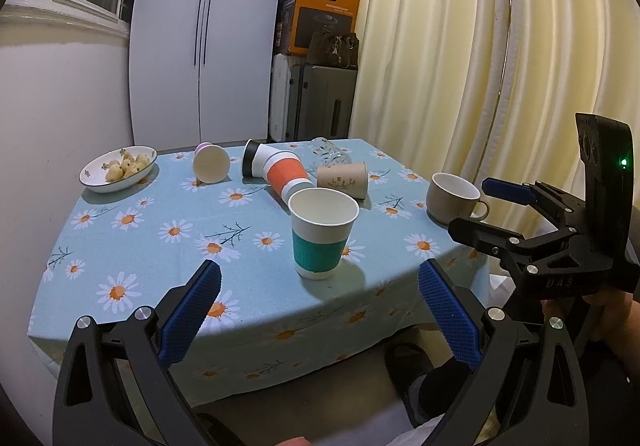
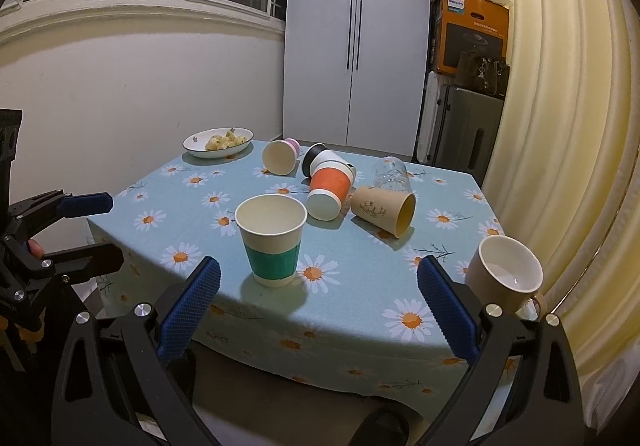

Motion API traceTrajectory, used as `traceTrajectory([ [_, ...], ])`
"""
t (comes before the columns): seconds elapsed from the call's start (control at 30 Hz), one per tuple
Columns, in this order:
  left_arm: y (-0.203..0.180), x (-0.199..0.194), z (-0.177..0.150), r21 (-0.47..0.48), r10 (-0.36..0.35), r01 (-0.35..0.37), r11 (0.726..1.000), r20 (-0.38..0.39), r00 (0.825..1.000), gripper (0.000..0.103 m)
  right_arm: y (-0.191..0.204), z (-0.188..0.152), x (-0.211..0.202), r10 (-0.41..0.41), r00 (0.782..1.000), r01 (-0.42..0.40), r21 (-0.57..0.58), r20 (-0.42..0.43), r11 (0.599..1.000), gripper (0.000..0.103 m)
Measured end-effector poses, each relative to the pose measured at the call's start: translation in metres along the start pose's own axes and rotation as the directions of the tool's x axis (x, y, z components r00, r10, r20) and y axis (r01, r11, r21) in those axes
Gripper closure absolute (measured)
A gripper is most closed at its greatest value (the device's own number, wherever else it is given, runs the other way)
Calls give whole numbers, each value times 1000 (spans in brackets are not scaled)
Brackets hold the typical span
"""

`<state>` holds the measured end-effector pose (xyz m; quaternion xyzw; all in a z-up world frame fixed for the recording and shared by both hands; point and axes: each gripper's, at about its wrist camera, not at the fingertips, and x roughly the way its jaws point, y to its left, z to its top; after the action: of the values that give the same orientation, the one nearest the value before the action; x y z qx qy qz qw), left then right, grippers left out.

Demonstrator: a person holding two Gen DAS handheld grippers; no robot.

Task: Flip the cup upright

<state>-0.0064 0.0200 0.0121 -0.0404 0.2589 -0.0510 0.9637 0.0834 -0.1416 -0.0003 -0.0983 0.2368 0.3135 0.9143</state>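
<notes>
A paper cup with a teal sleeve (image 1: 323, 232) (image 2: 273, 244) stands upright near the table's front edge. Behind it lie several tipped cups: an orange-sleeved cup (image 1: 289, 177) (image 2: 331, 188), a black-and-white cup (image 1: 256, 158) (image 2: 318, 157), a brown paper cup (image 1: 343, 179) (image 2: 383, 209), a pink cup (image 1: 211, 163) (image 2: 281, 156) and a clear glass (image 1: 330, 153) (image 2: 391, 174). A beige mug (image 1: 454, 197) (image 2: 505, 273) stands upright at the right. My left gripper (image 1: 319, 312) is open and empty, short of the table edge. My right gripper (image 2: 319, 310) is open and empty too.
A white bowl of food (image 1: 118, 168) (image 2: 218, 142) sits at the table's far left. The floral tablecloth (image 1: 160, 230) (image 2: 360, 286) hangs over the front edge. Cream curtains (image 1: 480, 66) hang close on the right. A wardrobe, suitcases and boxes stand behind the table.
</notes>
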Motion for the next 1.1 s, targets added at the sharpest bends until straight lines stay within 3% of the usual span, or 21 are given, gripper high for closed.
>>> traceTrajectory([
  [1.1,-1,-1,0,4,3,-3,1000,-7,1000,7,0,1,4,7,1000,-7,2,-10,1000,5],
])
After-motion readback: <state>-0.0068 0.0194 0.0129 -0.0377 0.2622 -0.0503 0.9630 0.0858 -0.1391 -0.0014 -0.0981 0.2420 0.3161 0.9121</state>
